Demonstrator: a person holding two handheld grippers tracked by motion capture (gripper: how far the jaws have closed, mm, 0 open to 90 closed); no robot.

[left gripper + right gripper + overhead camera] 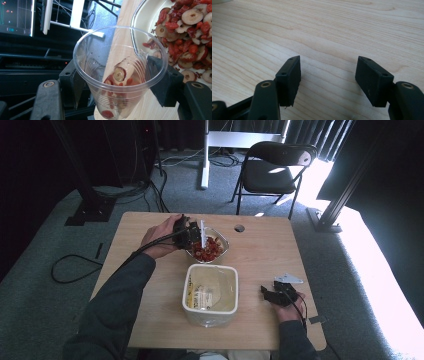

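Note:
My left gripper (pixel 115 82) is shut on a clear plastic cup (pixel 100 57), one pad on each side of its wall. The cup is tipped and holds a few red dried-fruit pieces and pale round slices. Right beside it is a metal bowl (pixel 145 15) heaped with the same red pieces and slices. From above, the left gripper (pixel 192 236) holds the cup (pixel 202 234) at the bowl's (pixel 223 242) left rim. My right gripper (pixel 267 294) rests low over the wooden table (pixel 260 250) at the right. Its jaws (pixel 328 75) stand open with bare wood between them.
A white rectangular container (pixel 210 312) stands in the middle of the table, near the front, with a packet inside. A round cable hole (pixel 239 228) is near the far edge. A black folding chair (pixel 272 167) stands beyond the table.

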